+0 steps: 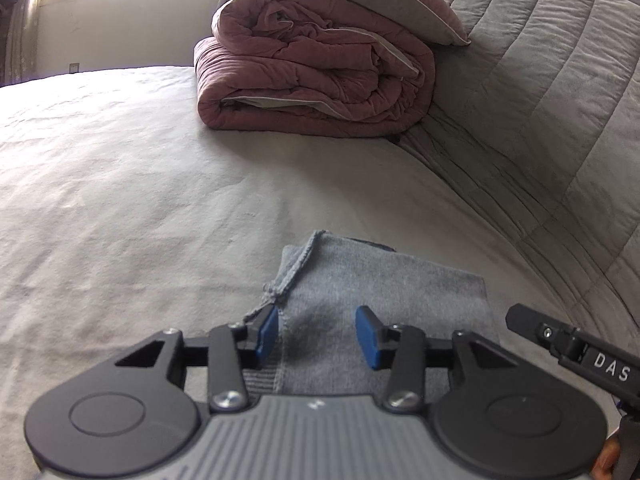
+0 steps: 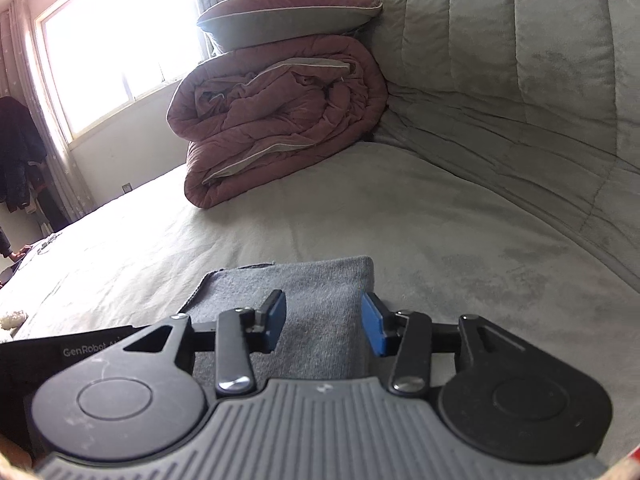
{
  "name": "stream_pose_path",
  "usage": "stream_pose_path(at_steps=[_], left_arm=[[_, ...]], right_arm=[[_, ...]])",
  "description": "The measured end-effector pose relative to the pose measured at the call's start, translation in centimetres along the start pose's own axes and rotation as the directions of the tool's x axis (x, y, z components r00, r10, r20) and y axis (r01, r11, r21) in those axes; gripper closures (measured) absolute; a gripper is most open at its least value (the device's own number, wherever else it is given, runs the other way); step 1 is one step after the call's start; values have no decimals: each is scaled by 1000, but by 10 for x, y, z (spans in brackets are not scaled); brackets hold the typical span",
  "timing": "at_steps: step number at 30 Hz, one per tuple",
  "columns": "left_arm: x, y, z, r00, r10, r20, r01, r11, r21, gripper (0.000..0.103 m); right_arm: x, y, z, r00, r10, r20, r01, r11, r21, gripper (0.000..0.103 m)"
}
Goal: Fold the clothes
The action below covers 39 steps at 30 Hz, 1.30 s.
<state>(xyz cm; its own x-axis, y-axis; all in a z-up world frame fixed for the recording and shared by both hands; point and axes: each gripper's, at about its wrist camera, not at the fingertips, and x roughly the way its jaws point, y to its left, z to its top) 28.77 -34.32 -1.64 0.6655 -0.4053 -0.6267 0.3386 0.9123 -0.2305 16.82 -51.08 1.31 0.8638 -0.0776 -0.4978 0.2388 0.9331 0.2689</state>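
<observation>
Grey knit fabric, a folded garment (image 1: 380,300), is lying flat on the pale bed sheet (image 1: 120,200) just ahead of us, and we are hovering both tools over it. We are holding the left gripper (image 1: 316,334) with its blue pads (image 1: 267,330) spread apart above the garment's left edge, where a raw seam and a small flap are turning up; nothing is sitting between the fingers. We are holding the right gripper (image 2: 324,322) the same way, jaws parted wide, over the garment (image 2: 316,300) near its right fold, gripping nothing. Whether the pads are touching the cloth, we cannot tell. In the left wrist view we are seeing the right tool's black finger poking in at the right edge. Farther back, a rolled pink duvet (image 1: 312,68) is resting against the grey quilted headboard (image 1: 540,100), with a pillow (image 2: 288,16) lying on top of it. A bright window (image 2: 116,48) is glaring behind.
</observation>
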Motion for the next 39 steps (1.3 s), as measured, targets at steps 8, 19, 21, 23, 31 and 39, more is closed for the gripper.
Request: stream_pose_path(at_steps=[8, 19, 21, 23, 31, 39], left_arm=[[-49, -9, -2, 996, 72, -43, -69, 996, 50, 44], [-89, -8, -19, 987, 127, -97, -121, 991, 63, 15], [-92, -8, -22, 985, 141, -101, -133, 988, 79, 13], [-95, -9, -25, 983, 154, -102, -145, 985, 96, 11], [-109, -8, -33, 980, 176, -93, -165, 980, 115, 3], [-115, -13, -33, 978, 188, -90, -174, 974, 144, 1]], right_arm=[[-37, 18, -8, 998, -35, -55, 36, 999, 11, 51], [-86, 38, -13, 994, -46, -97, 52, 997, 63, 35], [-93, 42, -14, 994, -48, -94, 53, 997, 49, 31], [-96, 47, -15, 994, -42, -103, 45, 999, 28, 29], [-112, 57, -12, 991, -33, -129, 23, 997, -79, 17], [-118, 56, -11, 990, -33, -140, 20, 995, -96, 7]])
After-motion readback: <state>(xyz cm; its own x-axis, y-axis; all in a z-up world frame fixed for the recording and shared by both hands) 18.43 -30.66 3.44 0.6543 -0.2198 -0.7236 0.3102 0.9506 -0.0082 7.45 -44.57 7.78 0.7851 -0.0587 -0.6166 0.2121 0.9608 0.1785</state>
